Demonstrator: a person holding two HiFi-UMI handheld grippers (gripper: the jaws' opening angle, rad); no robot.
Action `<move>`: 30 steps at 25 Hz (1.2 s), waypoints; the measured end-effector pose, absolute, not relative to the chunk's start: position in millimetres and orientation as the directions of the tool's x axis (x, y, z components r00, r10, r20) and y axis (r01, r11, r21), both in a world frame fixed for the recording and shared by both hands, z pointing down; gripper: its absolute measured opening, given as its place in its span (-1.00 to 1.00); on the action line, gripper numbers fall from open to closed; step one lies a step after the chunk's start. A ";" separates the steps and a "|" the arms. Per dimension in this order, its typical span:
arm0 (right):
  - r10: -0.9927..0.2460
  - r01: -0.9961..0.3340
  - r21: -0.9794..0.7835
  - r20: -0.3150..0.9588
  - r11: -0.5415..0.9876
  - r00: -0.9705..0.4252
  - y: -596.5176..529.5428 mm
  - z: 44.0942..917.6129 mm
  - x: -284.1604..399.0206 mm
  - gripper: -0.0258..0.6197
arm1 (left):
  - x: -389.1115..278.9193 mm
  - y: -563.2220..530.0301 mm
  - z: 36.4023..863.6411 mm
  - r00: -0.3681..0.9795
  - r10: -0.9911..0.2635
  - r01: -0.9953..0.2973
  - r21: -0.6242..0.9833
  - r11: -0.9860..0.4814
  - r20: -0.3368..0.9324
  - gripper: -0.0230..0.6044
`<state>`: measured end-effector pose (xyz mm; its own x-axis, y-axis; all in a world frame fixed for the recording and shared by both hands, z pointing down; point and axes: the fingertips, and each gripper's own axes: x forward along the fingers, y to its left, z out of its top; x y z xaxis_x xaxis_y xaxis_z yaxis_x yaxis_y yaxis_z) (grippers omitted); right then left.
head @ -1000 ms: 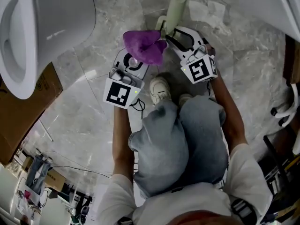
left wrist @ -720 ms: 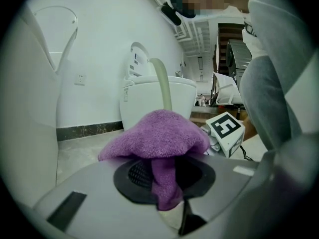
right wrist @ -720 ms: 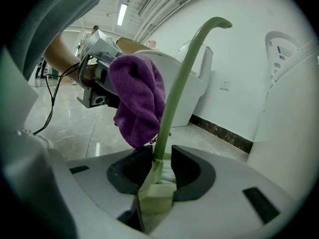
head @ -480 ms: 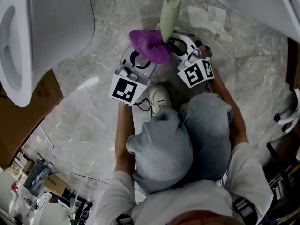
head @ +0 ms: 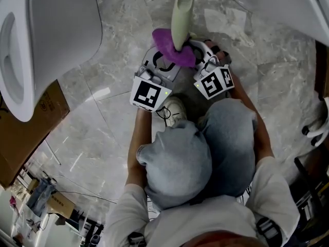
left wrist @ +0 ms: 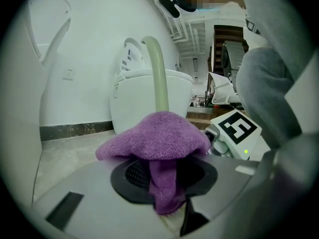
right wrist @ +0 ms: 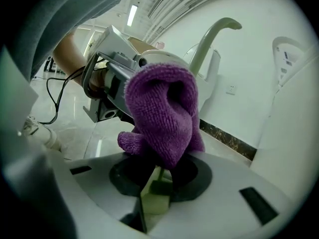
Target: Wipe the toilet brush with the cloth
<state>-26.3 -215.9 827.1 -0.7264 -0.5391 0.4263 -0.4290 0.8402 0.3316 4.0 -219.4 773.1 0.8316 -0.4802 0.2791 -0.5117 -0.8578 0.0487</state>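
Brown cardboard box (head: 51,99), far left: print too small to read.
Left tongs (head: 160,66): pinching soft purple cloth (head: 186,58), bunched at tips.
Cloth touches long pale green plastic toilet brush handle (head: 182,9) on its left side.
Handle stands nearly upright, so wipe should run up and down along it.
Right tongs (head: 199,53): just been closing, pinching handle low down, under cloth.
Brush head hidden.

A bathroom-type setting was indicated. A white toilet (head: 46,40) was seen over grey marble floor tiles (head: 103,122). A white wall with a wall socket (left wrist: 69,73) and dark skirting (left wrist: 75,130) was shown in the left gripper view. A toilet brush (head: 181,14) and a cardboard box (head: 31,133) were also noted.
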 end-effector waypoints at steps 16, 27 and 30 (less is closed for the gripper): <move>-0.518 -0.399 0.338 0.438 0.852 -0.735 -215.7 828.2 -26.7 -0.72 | -2.7 -226.9 675.3 0.883 -0.438 -0.465 0.185 -0.866 0.171 -0.56; -0.510 -0.388 0.339 0.452 0.857 -0.732 -213.9 830.3 -28.8 -0.72 | -2.4 -241.9 607.3 0.910 -0.406 -0.415 0.208 -0.886 0.086 -0.45; -0.510 -0.386 0.342 0.454 0.857 -0.730 -214.5 829.4 -27.8 -0.72 | -0.5 -248.2 586.1 0.916 -0.400 -0.397 0.228 -0.889 0.032 -0.42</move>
<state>-27.8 -214.5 829.4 -0.7302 -0.5104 0.4542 -0.3862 0.8567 0.3419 -0.5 -248.2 586.1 0.9158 -0.4004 0.0321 -0.3968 -0.8892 0.2277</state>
